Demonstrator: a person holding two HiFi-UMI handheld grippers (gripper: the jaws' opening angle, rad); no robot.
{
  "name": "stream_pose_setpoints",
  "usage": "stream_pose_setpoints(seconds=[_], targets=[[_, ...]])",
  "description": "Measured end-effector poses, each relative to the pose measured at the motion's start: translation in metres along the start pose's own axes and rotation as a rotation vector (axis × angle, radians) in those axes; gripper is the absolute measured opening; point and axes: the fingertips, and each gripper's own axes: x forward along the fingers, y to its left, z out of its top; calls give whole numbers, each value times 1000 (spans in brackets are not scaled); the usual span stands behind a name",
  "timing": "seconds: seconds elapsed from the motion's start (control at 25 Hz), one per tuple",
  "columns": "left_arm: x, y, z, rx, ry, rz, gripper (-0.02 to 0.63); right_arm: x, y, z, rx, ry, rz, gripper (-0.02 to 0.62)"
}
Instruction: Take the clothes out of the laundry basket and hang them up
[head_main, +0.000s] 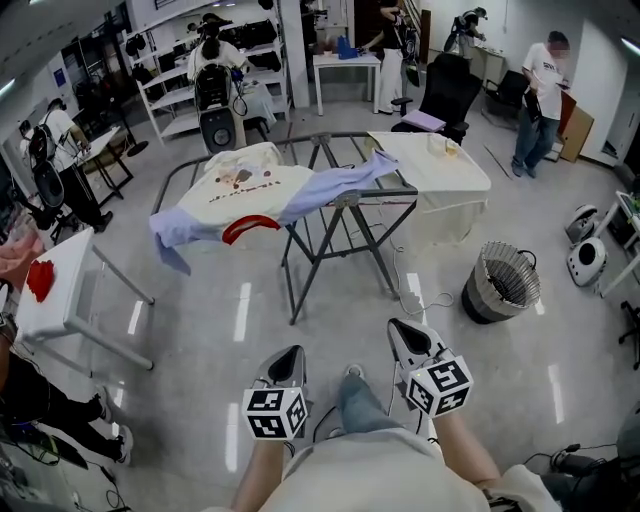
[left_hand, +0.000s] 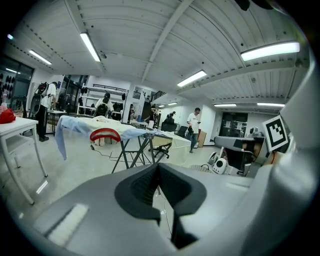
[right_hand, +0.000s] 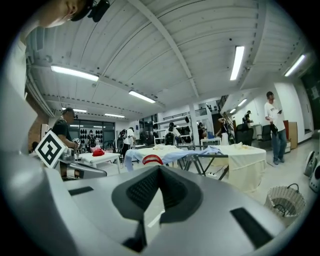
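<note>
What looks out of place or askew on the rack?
The blue shirt lies bunched diagonally across the rack, one end dangling off the rack's left end rather than hung. A red hanger rests loose on it at the near edge. Nothing looks spilled or damaged.

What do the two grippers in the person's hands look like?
Both the left gripper and the right gripper are light grey, tapering to black ribbed jaws. Each carries a white cube with black square markers. The person wears a pale top.
</note>
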Motion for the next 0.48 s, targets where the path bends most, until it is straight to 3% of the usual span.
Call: stream_pose_setpoints(seconds=[0.48], targets=[[3, -6, 5, 13, 6, -16, 12, -3, -1, 7, 6, -11, 15, 0]])
